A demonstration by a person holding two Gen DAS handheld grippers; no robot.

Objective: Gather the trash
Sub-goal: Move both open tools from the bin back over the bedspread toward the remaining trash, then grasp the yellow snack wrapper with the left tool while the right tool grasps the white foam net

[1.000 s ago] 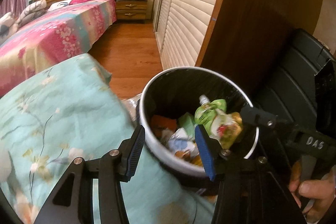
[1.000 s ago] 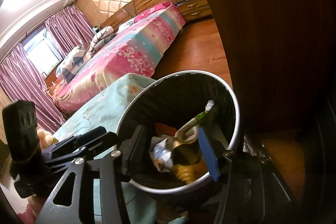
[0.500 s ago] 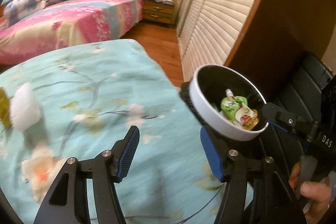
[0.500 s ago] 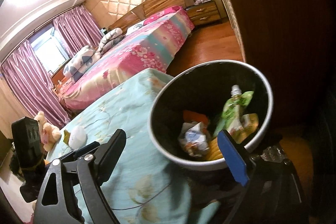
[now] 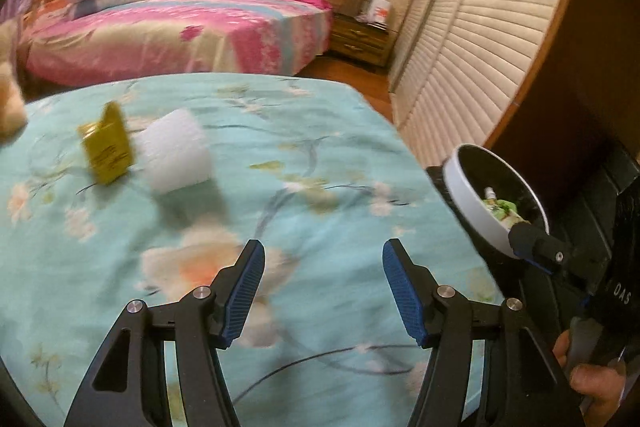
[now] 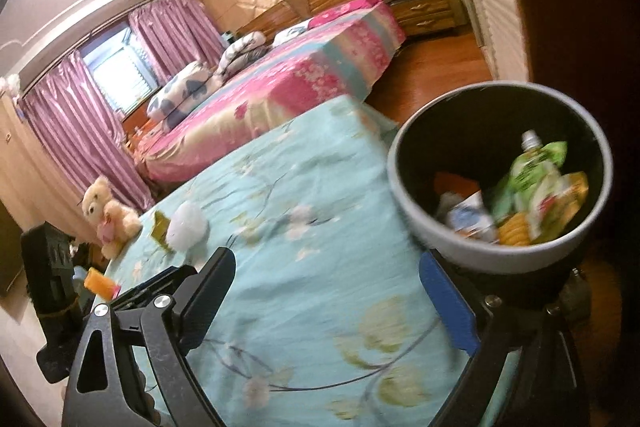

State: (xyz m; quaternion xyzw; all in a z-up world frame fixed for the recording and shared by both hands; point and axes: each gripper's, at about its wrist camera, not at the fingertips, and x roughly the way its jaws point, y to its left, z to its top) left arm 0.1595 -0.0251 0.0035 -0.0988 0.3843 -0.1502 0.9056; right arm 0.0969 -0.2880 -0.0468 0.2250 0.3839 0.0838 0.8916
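The left tongs [image 5: 323, 287] hang released over the turquoise flowered cloth [image 5: 280, 163] that covers the surface, nothing between their blue pads. From them, a yellow packet [image 5: 106, 143] stands tilted at about 10 o'clock, touching or just beside a white foam-like block [image 5: 176, 151] at about 11 o'clock; both rest on the cloth, blurred. The trash bin [image 5: 468, 203], white-rimmed and dark inside, sits at about 2 o'clock at the cloth's edge, with a green spouted pouch [image 5: 500, 207] showing in it.

The right tongs [image 6: 324, 291] are opening, jaws wide apart, with only the cloth under them. In this view the bin [image 6: 424, 211] is at about 1 o'clock, just beyond the right blue pad, holding the green pouch [image 6: 536, 175], an orange-yellow wrapper and a white-blue wrapper. The white block [image 6: 188, 227] and yellow packet [image 6: 160, 227] lie at about 10 o'clock, a teddy bear [image 6: 108, 215] beyond them. A hand [image 5: 592, 383] grips the right tool's handle at the left view's 4 o'clock
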